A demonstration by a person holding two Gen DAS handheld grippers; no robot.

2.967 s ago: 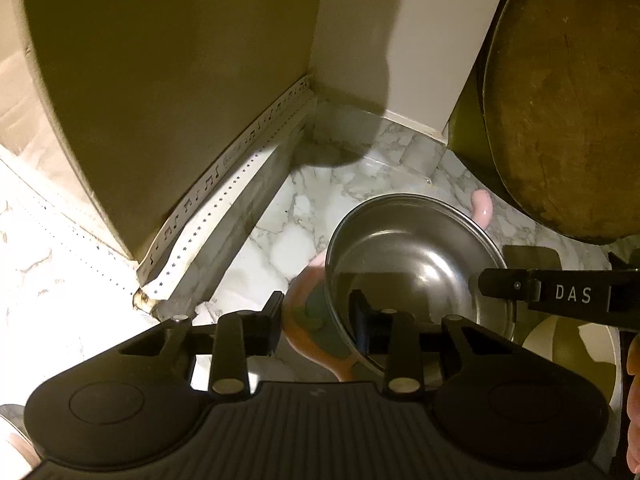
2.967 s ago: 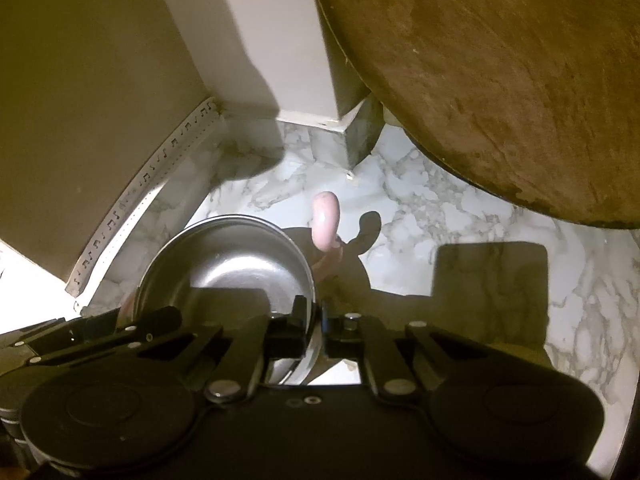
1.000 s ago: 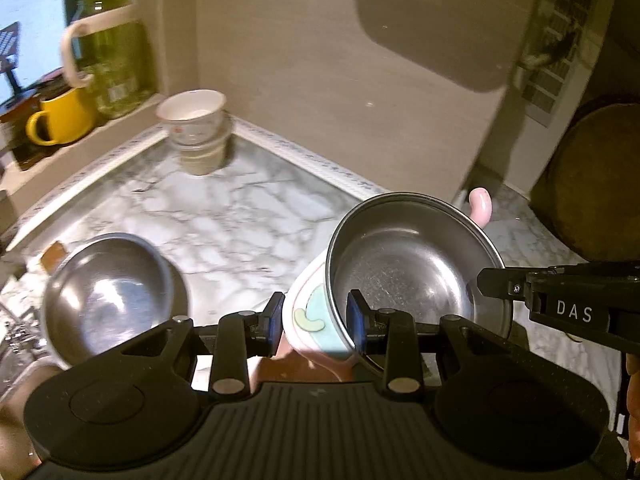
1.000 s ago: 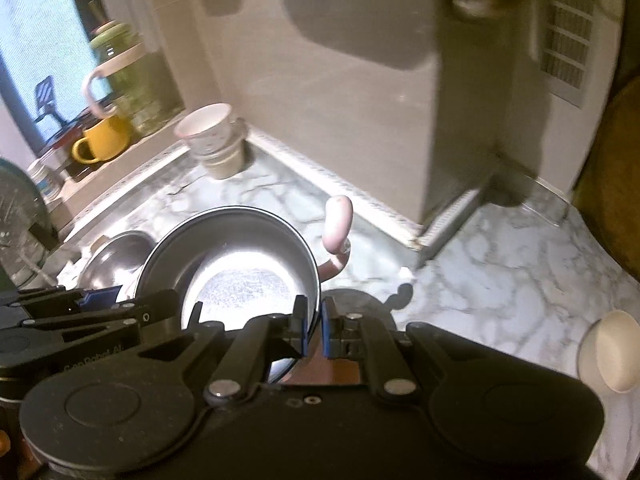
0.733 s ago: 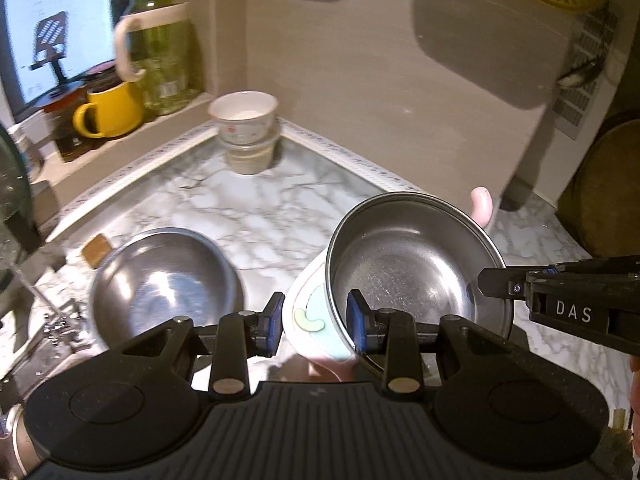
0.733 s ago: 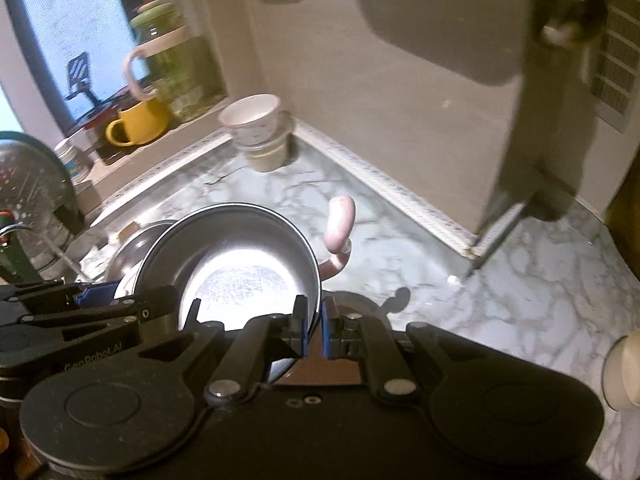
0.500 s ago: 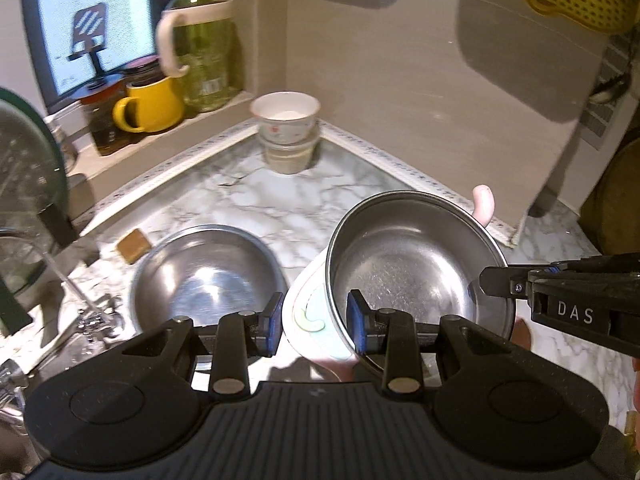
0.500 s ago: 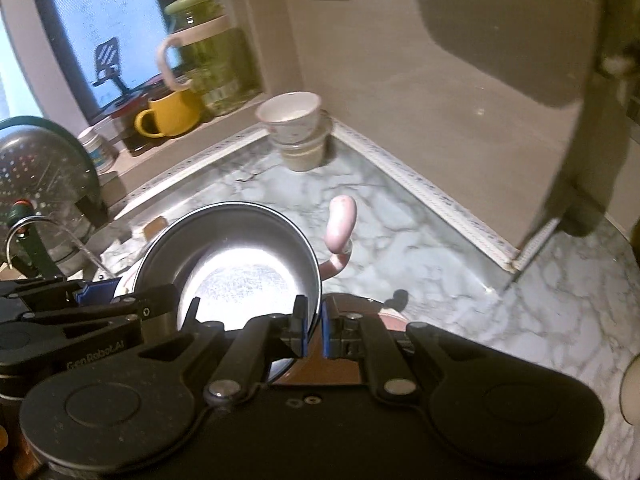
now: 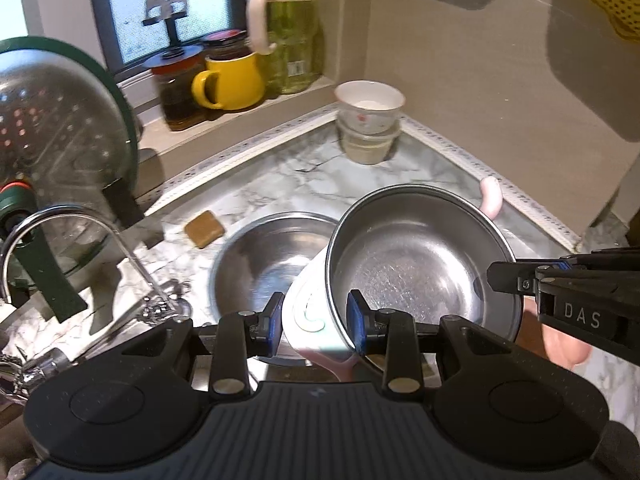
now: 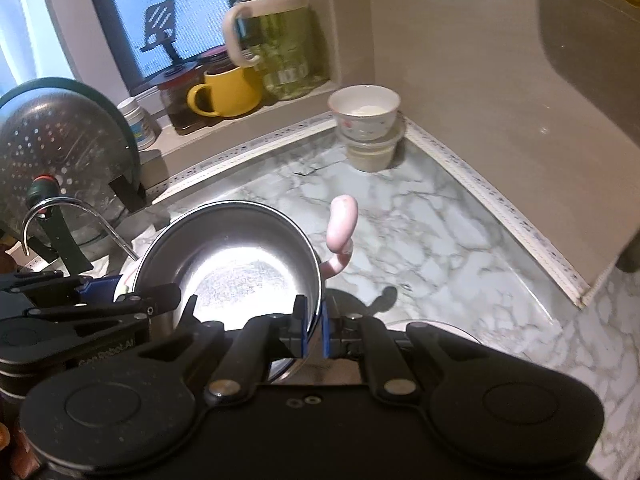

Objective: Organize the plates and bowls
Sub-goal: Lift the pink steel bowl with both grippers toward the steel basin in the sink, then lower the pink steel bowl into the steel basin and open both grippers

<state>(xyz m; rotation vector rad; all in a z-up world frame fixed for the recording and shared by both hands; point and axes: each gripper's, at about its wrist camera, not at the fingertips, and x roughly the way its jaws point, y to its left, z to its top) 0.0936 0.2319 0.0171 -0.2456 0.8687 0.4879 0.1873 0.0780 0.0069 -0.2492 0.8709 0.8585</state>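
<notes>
Marble-patterned countertop (image 10: 432, 216) with grey veins, edged by a perforated white strip (image 10: 496, 204) along beige walls (image 10: 460, 80) meeting at the far corner. Window (image 9: 168, 4) at the upper left, pale daylight behind, above a narrow sill (image 9: 240, 114). Warm glare across the counter.

warm, dim indoor light falls from above, while cold bluish daylight glows through the window (image 9: 168, 12) far ahead and left of the tongs. the steel bowl (image 10: 236, 268) gripped in the right tongs (image 10: 313, 330) throws a blown-out white glare from its bottom in the right wrist view; in the left wrist view the same bowl (image 9: 416, 268) shows softer reflections. hard dark shadows with square edges lie on the wall (image 9: 480, 60) ahead and right of the tongs. the green jug (image 9: 292, 32) is smeared with motion blur in the left view. the fisheye lens bends the worktop (image 10: 432, 216) edge strip and darkens the corners.
</notes>
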